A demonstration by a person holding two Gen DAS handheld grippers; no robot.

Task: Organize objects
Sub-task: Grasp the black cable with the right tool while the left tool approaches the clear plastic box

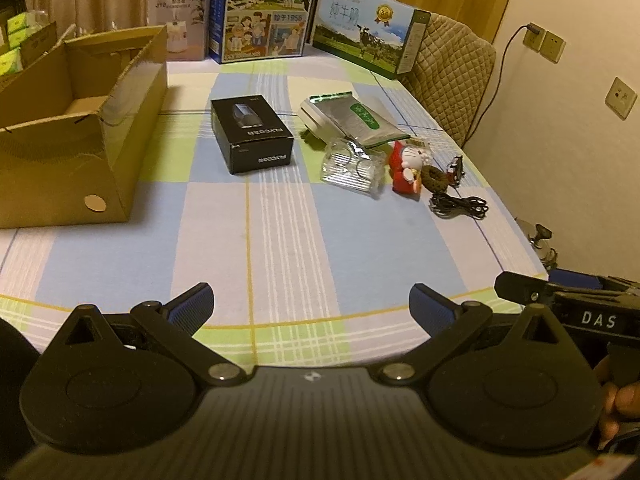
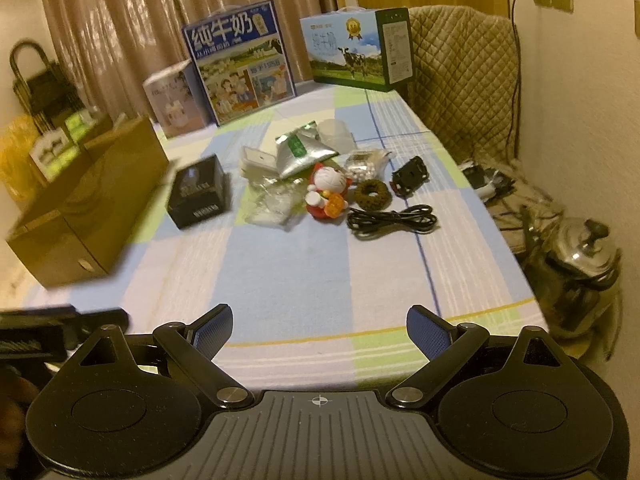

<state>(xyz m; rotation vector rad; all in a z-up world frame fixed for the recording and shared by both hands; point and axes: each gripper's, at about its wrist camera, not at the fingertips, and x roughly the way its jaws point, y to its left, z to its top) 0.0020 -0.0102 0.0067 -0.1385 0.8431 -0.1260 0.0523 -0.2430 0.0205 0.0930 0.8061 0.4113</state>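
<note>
An open cardboard box (image 1: 80, 136) (image 2: 88, 200) stands at the table's left. Loose items lie mid-table: a black carton (image 1: 252, 134) (image 2: 200, 192), a silver-green foil packet (image 1: 356, 118) (image 2: 300, 152), a clear plastic package (image 1: 352, 168) (image 2: 272, 204), a red-and-white cat figurine (image 1: 406, 166) (image 2: 326, 192), a brown bead bracelet (image 1: 434, 179) (image 2: 371, 194) and a coiled black cable (image 1: 458, 204) (image 2: 392, 219). My left gripper (image 1: 311, 306) hangs open over the near table edge. My right gripper (image 2: 319, 326) is open too, empty, well short of the items.
Two milk cartons (image 1: 264, 8) (image 1: 366, 28) and a white box (image 1: 180, 20) line the table's far edge. A quilted chair (image 1: 448, 76) stands at the right, a steel kettle (image 2: 580, 256) below it. The checked tablecloth (image 1: 280, 240) is bare in front.
</note>
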